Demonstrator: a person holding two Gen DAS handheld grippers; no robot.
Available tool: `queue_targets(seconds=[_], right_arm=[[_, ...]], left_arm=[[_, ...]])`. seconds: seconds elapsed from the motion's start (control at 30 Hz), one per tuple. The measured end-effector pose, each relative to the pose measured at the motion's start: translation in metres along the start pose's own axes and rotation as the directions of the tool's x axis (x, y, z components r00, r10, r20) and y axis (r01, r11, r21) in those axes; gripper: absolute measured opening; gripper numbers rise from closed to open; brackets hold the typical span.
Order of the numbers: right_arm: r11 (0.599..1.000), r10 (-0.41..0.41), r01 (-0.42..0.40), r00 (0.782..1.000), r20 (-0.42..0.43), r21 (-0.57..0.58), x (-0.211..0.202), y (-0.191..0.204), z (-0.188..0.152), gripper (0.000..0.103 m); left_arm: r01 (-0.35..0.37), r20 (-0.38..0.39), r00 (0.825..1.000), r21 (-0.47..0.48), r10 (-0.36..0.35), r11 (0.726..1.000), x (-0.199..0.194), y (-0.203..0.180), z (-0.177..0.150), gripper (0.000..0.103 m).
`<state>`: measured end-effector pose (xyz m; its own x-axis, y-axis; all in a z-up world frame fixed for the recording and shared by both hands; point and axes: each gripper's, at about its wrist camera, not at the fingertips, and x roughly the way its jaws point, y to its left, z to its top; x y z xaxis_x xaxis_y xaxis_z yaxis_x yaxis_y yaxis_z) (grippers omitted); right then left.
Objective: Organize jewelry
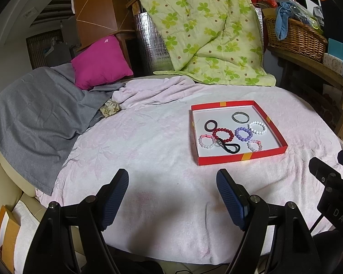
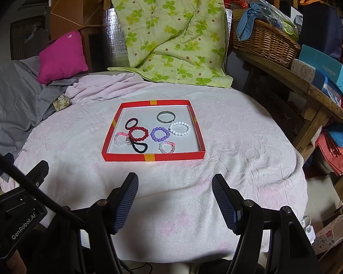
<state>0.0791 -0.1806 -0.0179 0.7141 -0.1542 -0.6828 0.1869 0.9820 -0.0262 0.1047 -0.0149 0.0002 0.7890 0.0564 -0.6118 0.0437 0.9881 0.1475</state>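
Both open tools (image 1: 172, 182) (image 2: 175, 187) hide the pink towel's (image 2: 240, 159) near edge.

The left gripper (image 1: 172, 196) points forward and downward, its two dark blue ribbed pads (image 1: 115, 199) standing wide apart with nothing between them. The right gripper (image 2: 175, 202) takes much the same downward tilt, its jaws also parted and empty, though a little less widely. The two sit side by side: the right gripper's black body shows at the right edge of the left wrist view, and the left gripper's body at the left edge of the right wrist view.
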Motion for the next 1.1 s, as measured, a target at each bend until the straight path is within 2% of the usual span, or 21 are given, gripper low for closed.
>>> queue_targets(seconds=[0.33,0.9,1.03,1.1], right_arm=[[1.000,-0.001,0.001,1.000,0.000,-0.004,0.009,0.004,0.009,0.071],[1.000,0.005,-0.006,1.000,-0.031,-0.016,0.048,0.012,0.024,0.071],[1.000,0.013,-0.013,0.999,-0.034,-0.009,0.059,0.013,0.027,0.071],[1.000,0.019,-0.019,0.999,-0.031,-0.004,0.067,0.012,0.028,0.071]], left_arm=[[-0.007,-0.004,1.000,-0.005,0.007,1.000,0.005,0.001,0.003,0.080],[-0.017,-0.040,0.999,-0.016,0.016,1.000,0.041,0.002,0.015,0.080],[-0.003,-0.028,1.000,-0.005,0.003,1.000,0.048,-0.001,0.015,0.080],[0.037,-0.031,0.999,0.002,-0.037,0.999,0.054,-0.003,0.016,0.080]])
